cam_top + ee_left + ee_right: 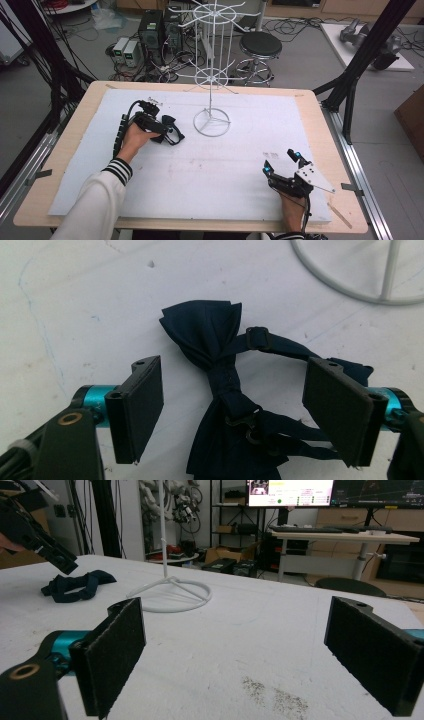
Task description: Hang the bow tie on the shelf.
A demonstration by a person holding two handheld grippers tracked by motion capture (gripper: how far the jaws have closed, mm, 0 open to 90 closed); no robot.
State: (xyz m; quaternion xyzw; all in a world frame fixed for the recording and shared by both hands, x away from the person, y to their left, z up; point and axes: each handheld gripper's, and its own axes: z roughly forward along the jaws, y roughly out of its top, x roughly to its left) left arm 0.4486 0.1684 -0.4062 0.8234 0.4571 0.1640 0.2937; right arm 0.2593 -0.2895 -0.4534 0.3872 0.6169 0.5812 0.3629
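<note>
A white foam sheet (150, 190) covers the table, and toward its far middle stands a white wire display rack (212, 75) whose arms are all bare, so I'd say the hanging itself has not begun. Just left of the rack's ring base lies a dark navy bow tie (220, 390) with its strap, flat on the sheet. The left gripper (232, 410) sits over it, jaws wide on either side of the knot and not pressing it, so the pickup remains, while the right gripper (282, 167) rests at the near right, wide open and holding nothing.
</note>
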